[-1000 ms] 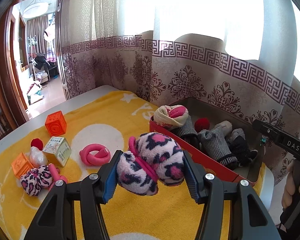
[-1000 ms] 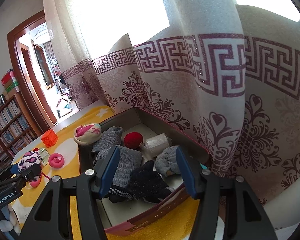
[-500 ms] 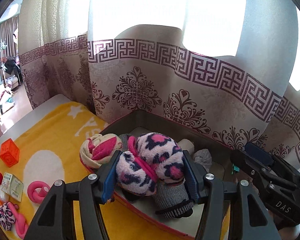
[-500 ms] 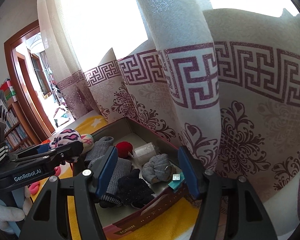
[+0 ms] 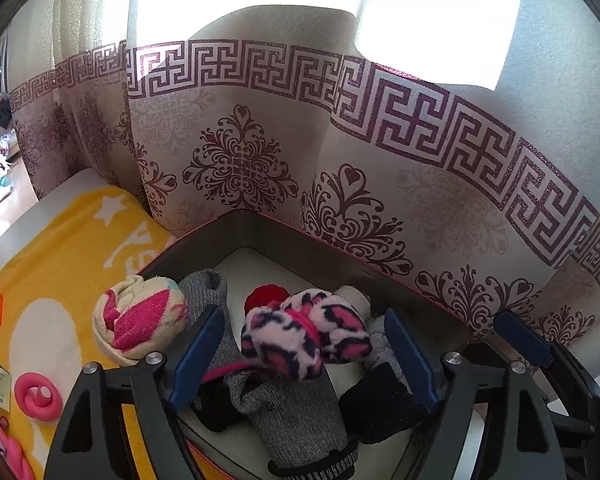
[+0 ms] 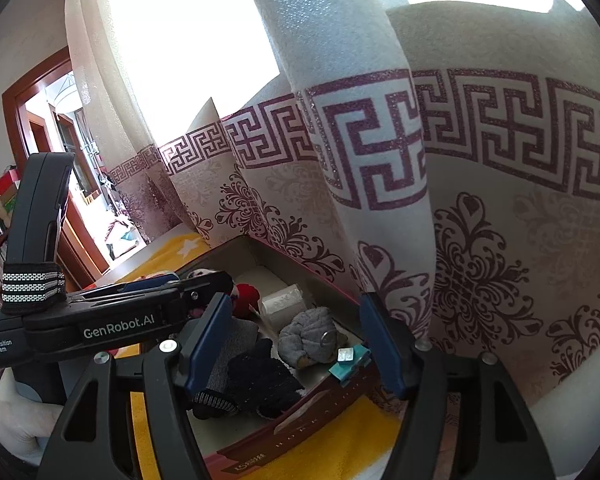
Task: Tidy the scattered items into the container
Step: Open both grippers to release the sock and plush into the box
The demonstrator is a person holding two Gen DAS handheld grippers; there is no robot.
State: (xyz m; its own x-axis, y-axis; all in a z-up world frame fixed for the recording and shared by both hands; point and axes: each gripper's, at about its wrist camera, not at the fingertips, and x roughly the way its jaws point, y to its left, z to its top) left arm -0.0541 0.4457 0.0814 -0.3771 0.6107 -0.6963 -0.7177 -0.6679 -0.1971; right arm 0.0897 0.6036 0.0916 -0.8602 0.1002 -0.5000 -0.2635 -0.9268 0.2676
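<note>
Left tongs (image 5: 304,354) spread wide above the box (image 5: 380,276); the leopard-print plush (image 5: 306,330) sits free between them on the socks inside. Right tongs (image 6: 296,344) gape apart, level, pointing over the box's near corner.

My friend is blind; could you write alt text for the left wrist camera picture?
A fluffy leopard-print sock ball lies in a box on grey socks, between the left gripper open fingers; beyond are a patterned curtain and yellow blanket.
</note>
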